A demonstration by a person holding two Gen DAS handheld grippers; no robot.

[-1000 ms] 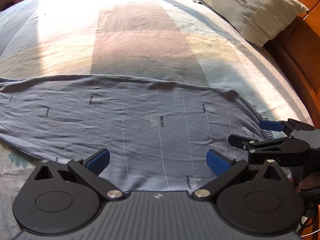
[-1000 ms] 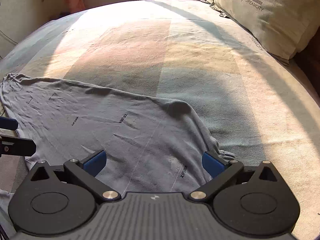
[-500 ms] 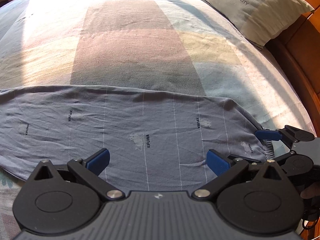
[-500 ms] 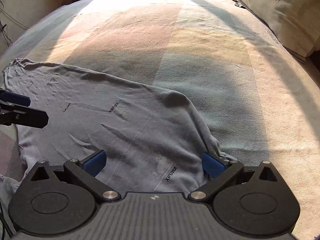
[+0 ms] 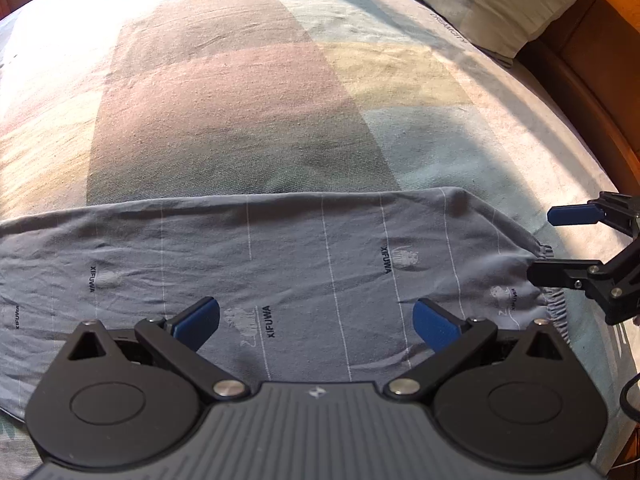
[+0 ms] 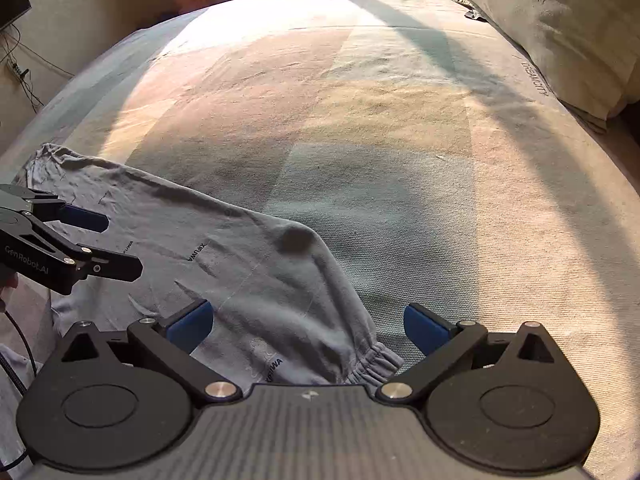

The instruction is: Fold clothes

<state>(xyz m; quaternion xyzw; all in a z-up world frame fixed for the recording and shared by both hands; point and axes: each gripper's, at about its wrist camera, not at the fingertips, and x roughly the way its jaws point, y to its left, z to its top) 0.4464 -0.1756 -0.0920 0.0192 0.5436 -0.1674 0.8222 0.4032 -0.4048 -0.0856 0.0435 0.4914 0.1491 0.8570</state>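
Observation:
A grey garment [image 5: 304, 256] with thin white stripes and small printed logos lies flat across the near part of the bed, its gathered cuff [image 5: 554, 300] at the right end. My left gripper [image 5: 316, 320] hovers open over the middle of the cloth, nothing between its blue pads. My right gripper [image 6: 308, 326] is open just above the cuff [image 6: 374, 364] end of the same garment [image 6: 192, 252]. Each gripper shows in the other's view: the right one [image 5: 560, 240] at the cuff, the left one [image 6: 108, 244] over the cloth's left part.
The bed sheet [image 5: 248, 100] has broad pastel blocks and is partly sunlit. A beige pillow [image 6: 560, 28] lies at the far right by the wooden bed frame [image 5: 592, 80]. A wall with cables [image 6: 20, 76] stands at the far left.
Both grippers have moved closer and lower over the garment. The right gripper has drifted toward the cuff end. Both stay open and the cloth has not moved.

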